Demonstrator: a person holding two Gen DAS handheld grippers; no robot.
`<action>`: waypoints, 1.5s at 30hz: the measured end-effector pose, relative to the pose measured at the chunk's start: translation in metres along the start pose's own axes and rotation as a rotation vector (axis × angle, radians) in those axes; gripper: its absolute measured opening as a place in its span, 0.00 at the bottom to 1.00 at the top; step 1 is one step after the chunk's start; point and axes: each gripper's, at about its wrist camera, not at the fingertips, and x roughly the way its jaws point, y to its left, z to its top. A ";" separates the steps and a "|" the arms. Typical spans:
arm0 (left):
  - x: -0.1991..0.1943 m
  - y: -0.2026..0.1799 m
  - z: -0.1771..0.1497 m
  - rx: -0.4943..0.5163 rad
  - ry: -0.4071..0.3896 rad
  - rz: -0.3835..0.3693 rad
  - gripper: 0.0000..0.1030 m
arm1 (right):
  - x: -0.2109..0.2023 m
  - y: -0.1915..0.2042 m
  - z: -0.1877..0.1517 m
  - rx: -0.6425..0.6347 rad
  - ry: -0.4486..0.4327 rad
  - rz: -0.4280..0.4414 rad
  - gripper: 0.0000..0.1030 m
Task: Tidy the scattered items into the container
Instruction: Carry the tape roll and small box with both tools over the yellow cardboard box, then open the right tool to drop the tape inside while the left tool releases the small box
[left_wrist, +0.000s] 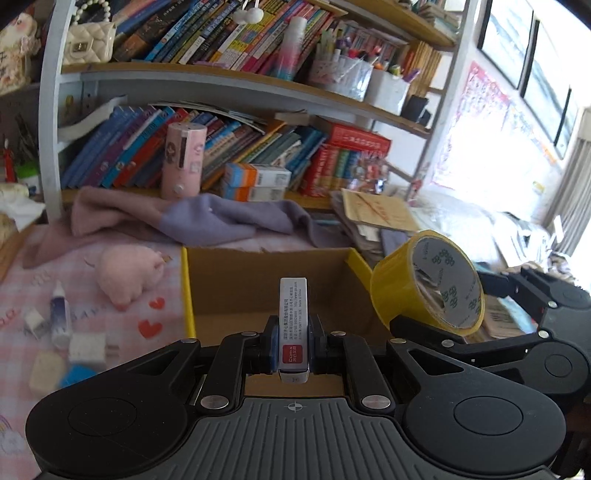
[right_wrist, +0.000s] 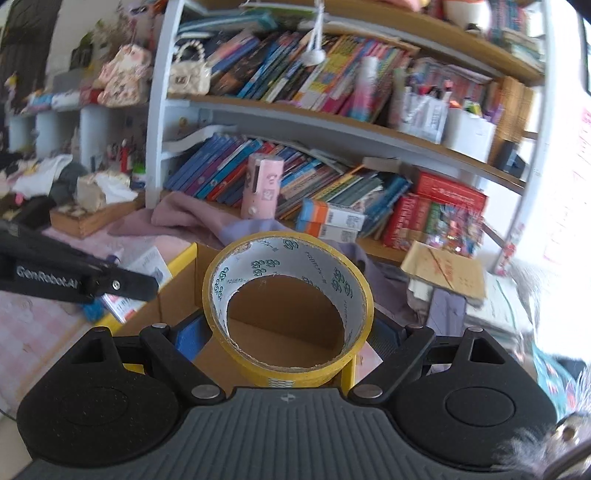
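Note:
My left gripper (left_wrist: 293, 345) is shut on a small white and red box (left_wrist: 293, 317) and holds it over the open cardboard box (left_wrist: 266, 288) with yellow edges. My right gripper (right_wrist: 288, 338) is shut on a yellow tape roll (right_wrist: 288, 295), held over the same cardboard box (right_wrist: 177, 291); the roll also shows in the left wrist view (left_wrist: 428, 280). On the pink cloth left of the box lie a pink plush pig (left_wrist: 129, 273), a small dropper bottle (left_wrist: 60, 314), a white charger plug (left_wrist: 88, 347) and erasers (left_wrist: 46, 371).
A bookshelf (left_wrist: 221, 77) full of books stands behind the desk, with a pink cylinder (left_wrist: 183, 162) and a pink and purple cloth (left_wrist: 192, 218) at its foot. A stack of papers and envelopes (left_wrist: 376, 218) lies right of the box.

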 end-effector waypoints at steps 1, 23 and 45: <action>0.007 0.000 0.003 0.006 0.003 0.013 0.13 | 0.009 -0.003 0.002 -0.018 0.006 0.014 0.84; 0.142 0.002 0.016 0.336 0.265 0.201 0.13 | 0.171 0.027 -0.021 -0.663 0.296 0.274 0.85; 0.158 -0.016 0.001 0.438 0.382 0.227 0.41 | 0.167 0.041 -0.035 -0.815 0.333 0.340 0.98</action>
